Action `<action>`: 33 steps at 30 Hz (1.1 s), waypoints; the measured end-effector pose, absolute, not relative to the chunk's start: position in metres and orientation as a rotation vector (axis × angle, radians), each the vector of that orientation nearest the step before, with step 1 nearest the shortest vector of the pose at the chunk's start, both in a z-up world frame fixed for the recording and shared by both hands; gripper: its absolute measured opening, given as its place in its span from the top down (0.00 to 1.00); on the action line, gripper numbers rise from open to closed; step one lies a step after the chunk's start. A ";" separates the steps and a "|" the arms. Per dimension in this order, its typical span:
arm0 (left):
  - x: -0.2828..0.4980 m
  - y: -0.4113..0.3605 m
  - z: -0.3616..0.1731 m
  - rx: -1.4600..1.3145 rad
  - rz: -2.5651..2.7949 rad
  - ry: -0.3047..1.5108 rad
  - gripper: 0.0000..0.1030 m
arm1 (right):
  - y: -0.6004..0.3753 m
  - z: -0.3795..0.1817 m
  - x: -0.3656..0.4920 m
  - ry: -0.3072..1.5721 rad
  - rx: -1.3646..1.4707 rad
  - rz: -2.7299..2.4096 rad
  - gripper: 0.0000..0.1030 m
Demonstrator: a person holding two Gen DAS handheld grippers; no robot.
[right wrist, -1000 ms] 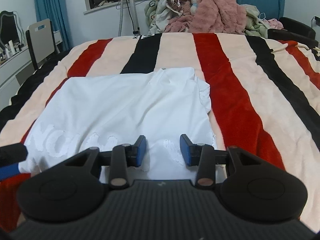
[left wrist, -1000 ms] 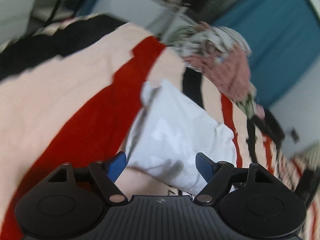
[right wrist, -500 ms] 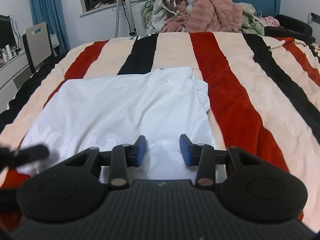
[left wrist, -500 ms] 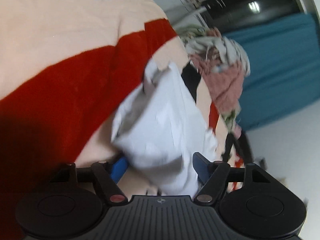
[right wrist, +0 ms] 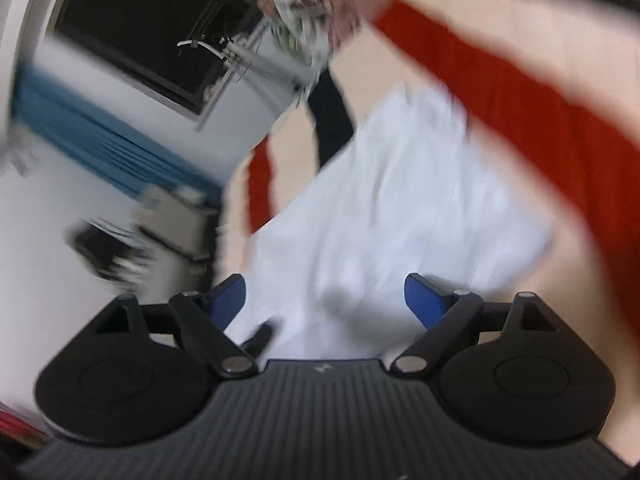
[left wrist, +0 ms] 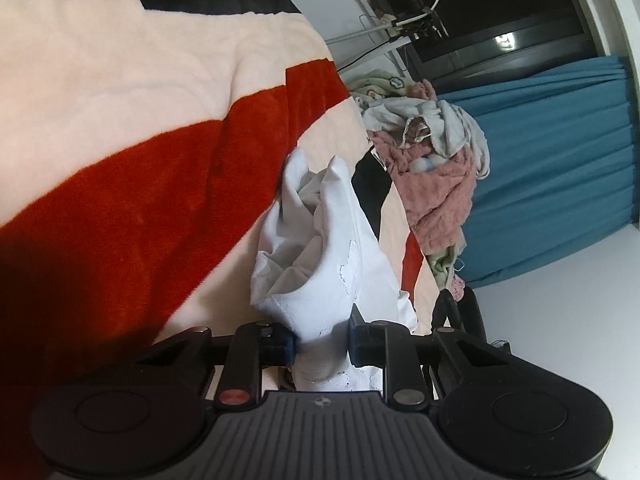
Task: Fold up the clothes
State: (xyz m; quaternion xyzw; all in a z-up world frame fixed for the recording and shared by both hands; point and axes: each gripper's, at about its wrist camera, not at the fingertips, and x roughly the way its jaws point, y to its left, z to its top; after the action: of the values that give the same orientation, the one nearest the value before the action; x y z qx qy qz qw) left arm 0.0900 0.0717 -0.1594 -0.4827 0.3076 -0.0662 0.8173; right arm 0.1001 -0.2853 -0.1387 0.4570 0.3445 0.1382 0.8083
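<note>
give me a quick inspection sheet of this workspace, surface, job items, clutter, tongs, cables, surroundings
surface: striped blanket in cream, red and black covers the bed.
job's things: white t-shirt on the blanket, one edge bunched and lifted.
clutter: pile of unfolded clothes at the far end of the bed, pink fleece among it.
grippers: left tongs shut on the white t-shirt's edge; right tongs open over the shirt, gripping nothing; that view is motion-blurred.
cables: one thin cable hangs by the metal stand near the window.
surroundings: dark window, blue curtain, white walls.
</note>
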 end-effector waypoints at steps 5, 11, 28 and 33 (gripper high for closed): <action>0.089 0.072 -0.160 -1.017 -0.138 0.643 0.77 | -0.278 -0.177 0.103 0.924 1.168 0.320 0.13; 0.090 0.080 -0.163 -1.085 -0.147 0.619 0.80 | -0.295 -0.205 0.105 0.857 1.372 0.202 0.26; 0.089 0.090 -0.133 -1.107 -0.216 0.653 0.82 | -0.316 -0.179 0.076 0.621 1.299 0.080 0.83; 0.091 0.070 -0.078 -1.055 -0.297 0.741 0.81 | -0.332 -0.124 0.045 0.560 1.266 0.052 0.83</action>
State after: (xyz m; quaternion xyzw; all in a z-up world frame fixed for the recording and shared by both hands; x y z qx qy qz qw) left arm 0.0912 0.0699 -0.0783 -0.4899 0.3443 -0.1379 0.7890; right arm 0.0454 -0.3323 -0.1239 0.5835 0.2580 0.0240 0.7697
